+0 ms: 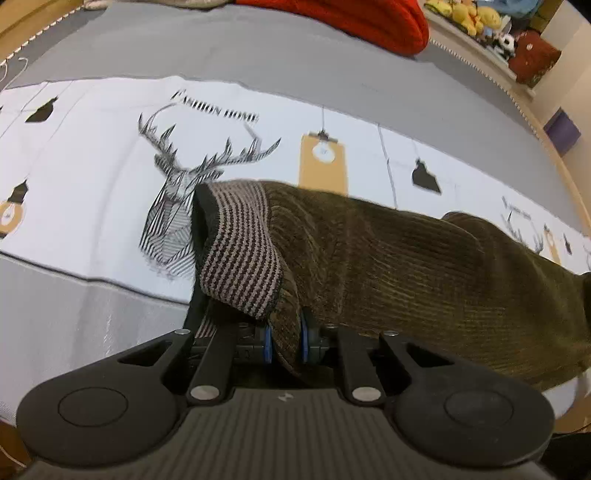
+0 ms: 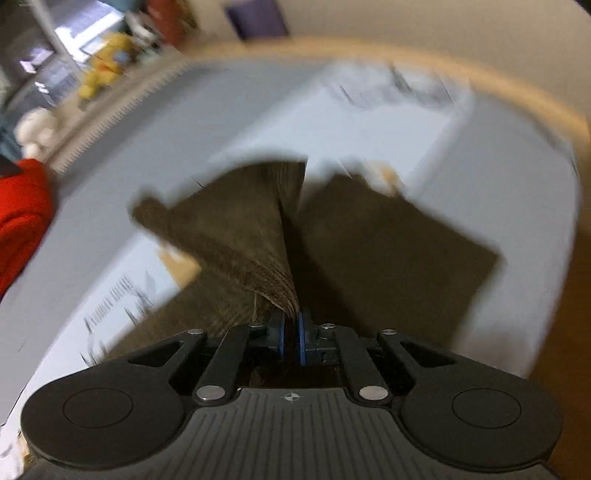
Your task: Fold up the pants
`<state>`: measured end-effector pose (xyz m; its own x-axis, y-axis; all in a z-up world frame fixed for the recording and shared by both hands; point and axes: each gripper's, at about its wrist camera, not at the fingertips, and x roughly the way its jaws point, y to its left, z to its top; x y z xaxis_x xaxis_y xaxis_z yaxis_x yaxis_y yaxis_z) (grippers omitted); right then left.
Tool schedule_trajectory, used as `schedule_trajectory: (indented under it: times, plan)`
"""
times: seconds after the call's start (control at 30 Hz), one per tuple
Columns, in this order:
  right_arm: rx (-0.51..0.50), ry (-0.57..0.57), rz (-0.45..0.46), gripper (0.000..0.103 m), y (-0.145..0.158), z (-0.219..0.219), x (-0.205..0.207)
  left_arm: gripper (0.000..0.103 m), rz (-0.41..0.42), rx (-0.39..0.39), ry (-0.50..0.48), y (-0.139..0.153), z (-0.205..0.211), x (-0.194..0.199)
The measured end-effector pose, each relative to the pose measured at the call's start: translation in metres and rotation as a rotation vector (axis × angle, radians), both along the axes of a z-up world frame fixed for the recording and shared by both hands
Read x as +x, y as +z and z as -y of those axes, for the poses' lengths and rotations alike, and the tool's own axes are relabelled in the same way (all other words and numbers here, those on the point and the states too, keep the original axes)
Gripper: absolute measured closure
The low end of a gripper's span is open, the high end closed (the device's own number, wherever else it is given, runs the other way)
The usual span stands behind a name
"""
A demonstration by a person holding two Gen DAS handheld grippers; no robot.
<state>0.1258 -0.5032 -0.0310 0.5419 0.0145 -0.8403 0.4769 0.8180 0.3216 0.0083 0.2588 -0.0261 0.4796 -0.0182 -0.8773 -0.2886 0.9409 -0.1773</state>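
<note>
Both grippers are pinching the pants (image 1: 406, 266) and holding them up off the bed (image 1: 258, 51), so this looks like the carrying stage of a fold, with one end being brought over toward the other. The left gripper (image 1: 286, 339) is narrow, its blue pads (image 1: 268, 341) clamping a ridge of olive corduroy just beside the striped waistband (image 1: 240, 254), which is drooping toward 10 o'clock from the jaws. The right gripper (image 2: 291, 338) is likewise nearly closed on a fan of corduroy that is rising toward 12 o'clock, while more of the pants (image 2: 388, 266) is lying flat on the bed (image 2: 166, 155) at about 1 o'clock. My judgement is that the next move is calling for both hands travelling level and together, lowering the lifted edge squarely onto the flat part before letting go; uneven height would leave the fold skewed. The left view is giving the waistband, the deer-print sheet (image 1: 92, 177) under the cloth and the red blanket (image 1: 351, 18) far off at 12 o'clock. The right view, heavily blurred, is giving what the left cannot: the flat portion already resting and its straight far edge. Whether that part is a leg or the seat I cannot tell.
</note>
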Motion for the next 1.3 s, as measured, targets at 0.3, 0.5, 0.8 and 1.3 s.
schedule_trajectory:
  times: [0.3, 0.5, 0.8, 1.3]
  plan:
    - [0.092, -0.210, 0.026, 0.081, -0.015, 0.070, -0.024, 0.073, -0.026, -0.131, 0.134, -0.006, -0.025, -0.001]
    - [0.097, -0.228, 0.024, 0.064, -0.025, 0.074, 0.000, 0.068, -0.039, -0.148, 0.178, -0.011, -0.027, 0.004]
    - [0.019, -0.311, -0.051, 0.093, -0.037, 0.090, 0.009, 0.079, -0.090, -0.083, 0.166, -0.022, -0.027, 0.014]
    - [-0.091, -0.386, -0.086, 0.092, -0.031, 0.099, -0.006, 0.069, -0.130, 0.016, -0.127, -0.019, -0.004, -0.035]
